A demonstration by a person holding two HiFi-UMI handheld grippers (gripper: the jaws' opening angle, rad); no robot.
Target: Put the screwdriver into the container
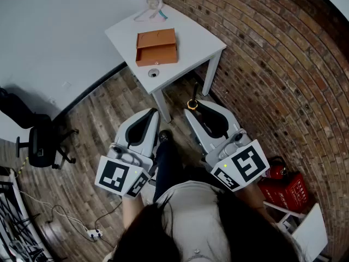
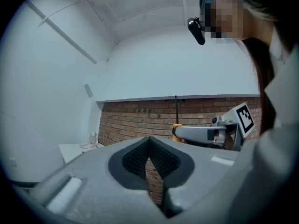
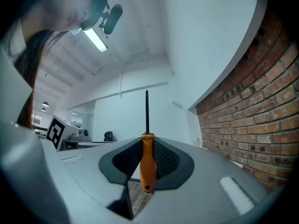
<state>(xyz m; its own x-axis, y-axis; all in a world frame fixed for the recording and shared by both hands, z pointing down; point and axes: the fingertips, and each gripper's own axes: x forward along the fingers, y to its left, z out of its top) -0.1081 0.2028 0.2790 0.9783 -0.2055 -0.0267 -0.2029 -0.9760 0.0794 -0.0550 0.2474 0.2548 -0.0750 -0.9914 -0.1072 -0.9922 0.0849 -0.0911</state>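
The table (image 1: pixel 199 37) stands far from you, the brick wall (image 1: pixel 272 59) on its right. The container (image 1: pixel 156 47) lies on its middle, a glass (image 1: pixel 154 0) at its far corner. A chair (image 1: pixel 41 141) stands on your left.

2 grippers (image 1: pixel 153 113) (image 1: pixel 193 111), 1 screwdriver (image 3: pixel 148 164), 1 container (image 1: pixel 157 47), 1 tbl (image 1: pixel 202 34)

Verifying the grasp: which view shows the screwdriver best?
Right gripper view: the screwdriver sits dead centre, orange handle clamped between the jaws, shaft upright. Head view shows it small; left gripper view, small and distant.
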